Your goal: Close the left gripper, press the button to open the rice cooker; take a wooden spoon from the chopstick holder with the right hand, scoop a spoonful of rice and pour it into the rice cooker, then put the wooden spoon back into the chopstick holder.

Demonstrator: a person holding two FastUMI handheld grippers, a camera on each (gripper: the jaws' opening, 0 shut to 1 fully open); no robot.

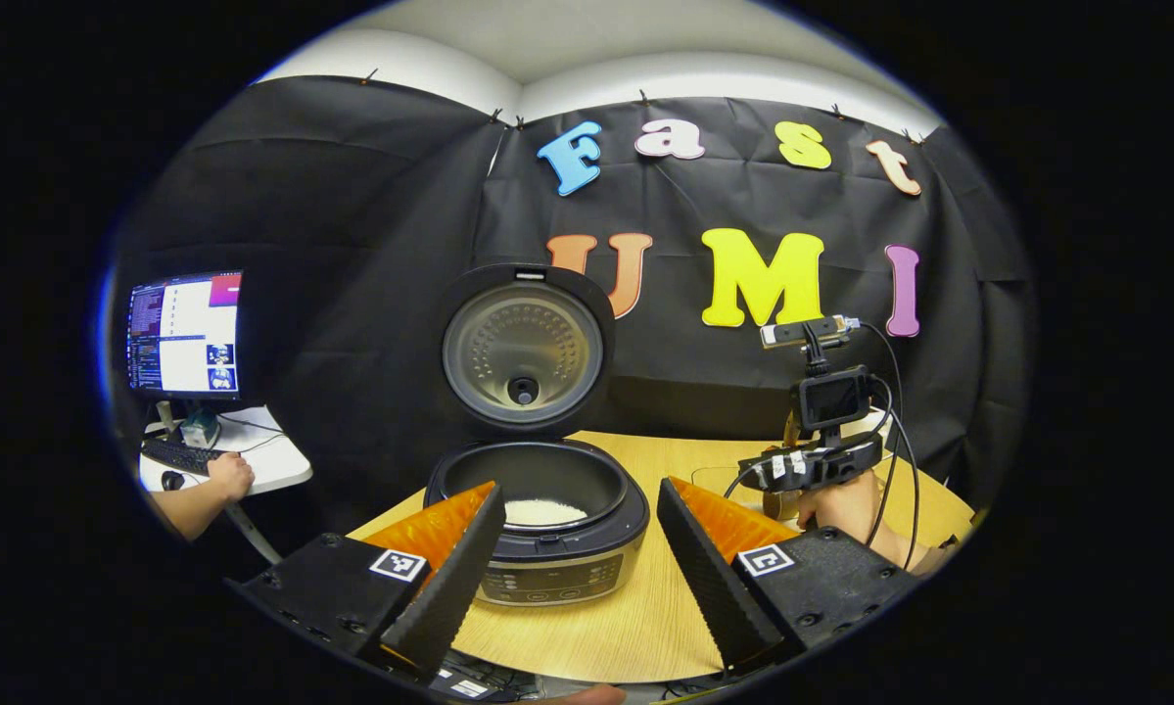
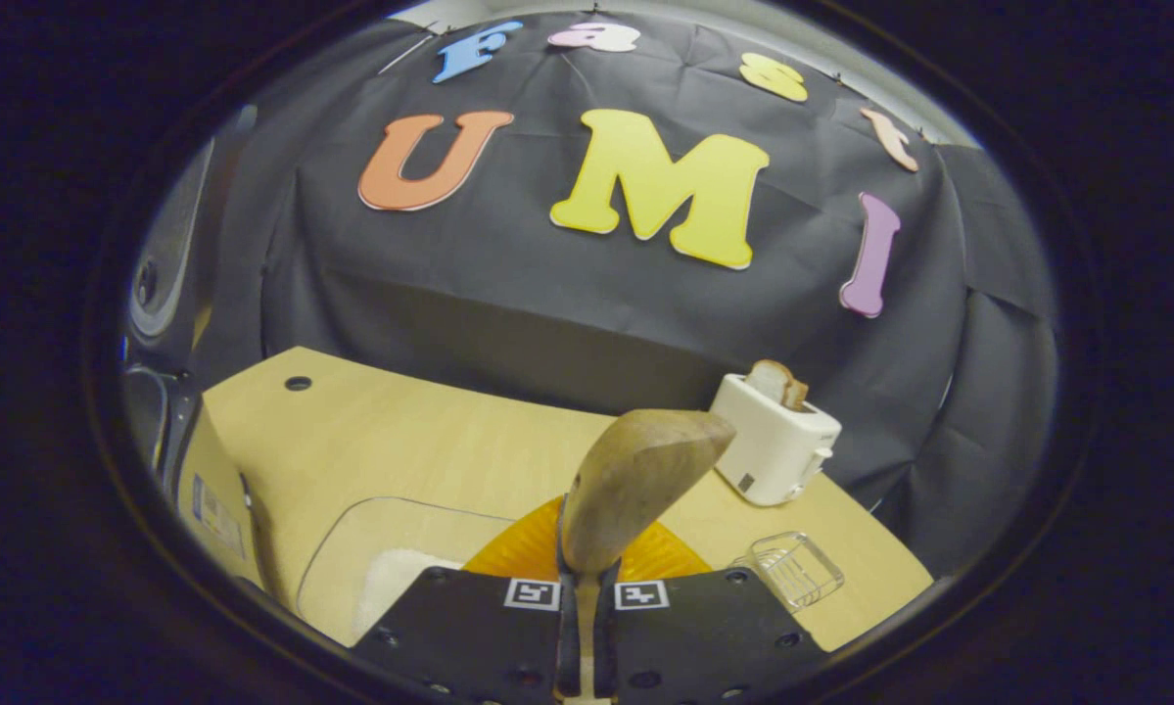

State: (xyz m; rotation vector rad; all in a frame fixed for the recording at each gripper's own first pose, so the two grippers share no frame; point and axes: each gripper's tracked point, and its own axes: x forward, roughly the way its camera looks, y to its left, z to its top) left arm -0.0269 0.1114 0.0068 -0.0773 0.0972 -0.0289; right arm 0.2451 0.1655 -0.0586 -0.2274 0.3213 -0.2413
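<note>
Behind the wooden surface (image 2: 420, 431) hung black cloth; our right tool (image 2: 577, 627), clamped on the wooden spoon (image 2: 635, 480), needed lowering level into the rice container (image 2: 352, 548), while the left tool (image 1: 577, 548) stood apart.

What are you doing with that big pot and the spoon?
A person is working two claws. The rice cooker sits on the table with its lid up and some rice inside. The left claw hangs open before it. The right claw is shut on a wooden spoon, bowl upward, near a white toaster.
</note>
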